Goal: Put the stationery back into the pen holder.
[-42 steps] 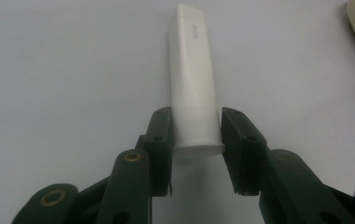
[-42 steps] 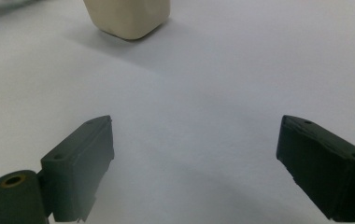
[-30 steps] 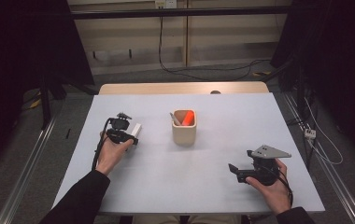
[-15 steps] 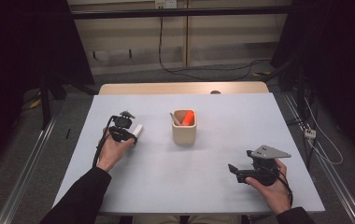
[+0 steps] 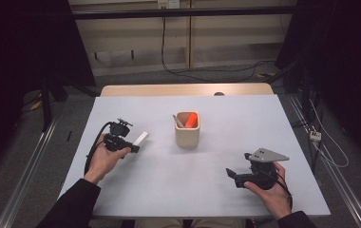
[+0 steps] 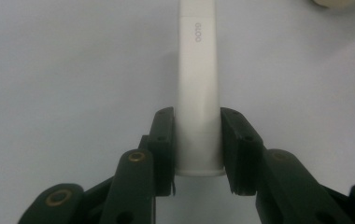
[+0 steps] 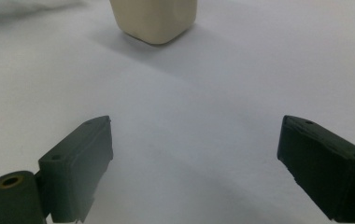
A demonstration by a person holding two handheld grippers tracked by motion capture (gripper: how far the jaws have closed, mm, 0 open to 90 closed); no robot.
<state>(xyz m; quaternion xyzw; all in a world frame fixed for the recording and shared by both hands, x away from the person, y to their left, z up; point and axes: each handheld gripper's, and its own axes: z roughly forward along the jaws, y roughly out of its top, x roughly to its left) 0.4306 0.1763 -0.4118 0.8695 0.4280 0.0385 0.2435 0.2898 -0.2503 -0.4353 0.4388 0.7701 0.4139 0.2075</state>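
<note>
White stick (image 6: pixel 198 88): flat, smooth, matte, straight-edged, square butt end; small "0010" print readable in left gripper view (not from above). Left gripper (image 6: pixel 197 149) pinches it near the butt between 2 black jaws, over the pale table (image 5: pixel 159 190), left of the beige rounded-square cup (image 5: pixel 187 134). Right gripper (image 7: pixel 194 163): jaws spread wide, nothing between them.

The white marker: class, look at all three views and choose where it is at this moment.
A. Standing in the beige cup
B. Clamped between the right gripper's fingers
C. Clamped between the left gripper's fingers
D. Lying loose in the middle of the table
C: the left gripper view shows the white marker squeezed at its near end by the left gripper, whose fingers press both its sides.
</note>
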